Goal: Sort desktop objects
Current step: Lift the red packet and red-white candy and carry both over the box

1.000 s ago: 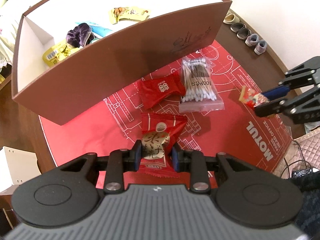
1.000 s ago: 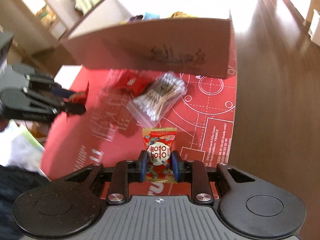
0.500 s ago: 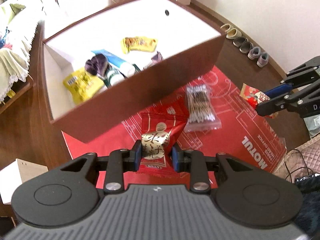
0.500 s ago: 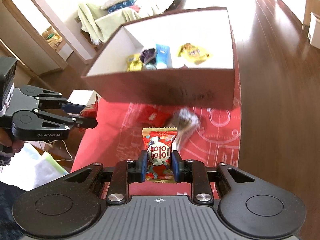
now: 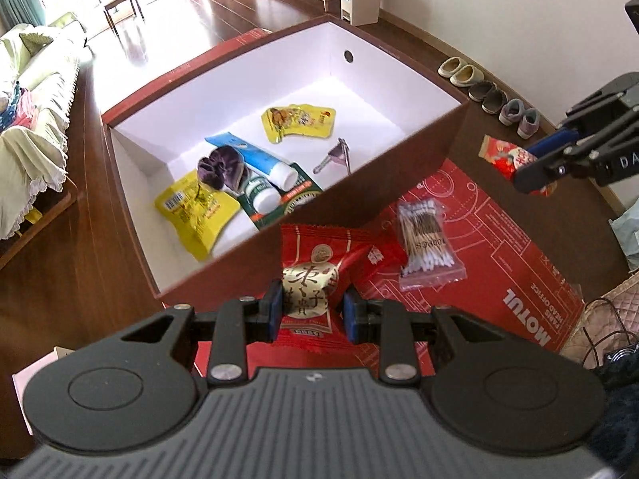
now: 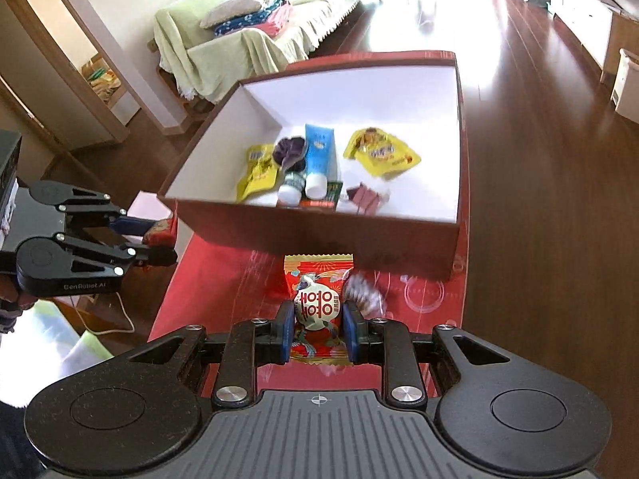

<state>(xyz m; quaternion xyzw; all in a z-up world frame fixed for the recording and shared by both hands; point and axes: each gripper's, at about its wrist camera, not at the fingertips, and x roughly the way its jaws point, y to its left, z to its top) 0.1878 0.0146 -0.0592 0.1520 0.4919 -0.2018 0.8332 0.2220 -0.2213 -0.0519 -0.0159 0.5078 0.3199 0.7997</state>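
Note:
My left gripper (image 5: pixel 311 306) is shut on a red candy packet with a gold label (image 5: pixel 309 279), held above the red mat just short of the brown box (image 5: pixel 399 175). My right gripper (image 6: pixel 317 331) is shut on a red and gold candy packet (image 6: pixel 318 299), also raised in front of the box (image 6: pixel 319 231). Each gripper shows in the other's view: the right gripper (image 5: pixel 537 167) at the far right, the left gripper (image 6: pixel 159 241) at the left. A bag of cotton swabs (image 5: pixel 425 239) and another red packet (image 5: pixel 377 257) lie on the mat.
Inside the white-lined box lie two yellow packets (image 5: pixel 195 207), a blue tube (image 5: pixel 255 155), a purple scrunchie (image 5: pixel 219 167), a green pack and nail clippers (image 5: pixel 337 155). The red mat (image 5: pixel 499 247) covers a dark wooden table. Shoes (image 5: pixel 499 99) line the far wall.
Both grippers have risen with their candy packets, so the box interior has come into view from above. The cotton swabs and the red packet stay on the mat.

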